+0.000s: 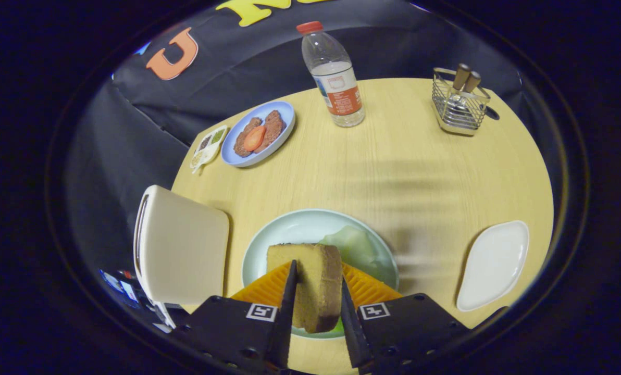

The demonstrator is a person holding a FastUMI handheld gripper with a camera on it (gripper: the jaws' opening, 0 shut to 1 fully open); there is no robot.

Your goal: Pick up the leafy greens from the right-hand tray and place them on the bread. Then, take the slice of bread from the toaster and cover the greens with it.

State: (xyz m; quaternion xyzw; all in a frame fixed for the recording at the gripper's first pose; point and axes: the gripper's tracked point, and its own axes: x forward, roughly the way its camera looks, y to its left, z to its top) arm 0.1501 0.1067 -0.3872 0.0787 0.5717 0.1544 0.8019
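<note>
round pale-wood bench (420,172) against a black cloth wall. white toaster (183,245) left of the jaws, just beside a pale green plate (269,234). on the plate, leafy greens (360,247) lie just beyond the jaws; whether bread lies under them cannot be told. the gripper (317,291) holds a slice of bread (310,281) upright on edge, both jaws pressed on its faces, over the near part of the plate. white tray (493,263) to the right, well apart. far side: blue plate (284,112) with brown patties and a red slice; clear bottle (334,75), red cap, label too small to read; wire holder (459,101) with two wooden handles; small seasoning dish (209,147).
</note>
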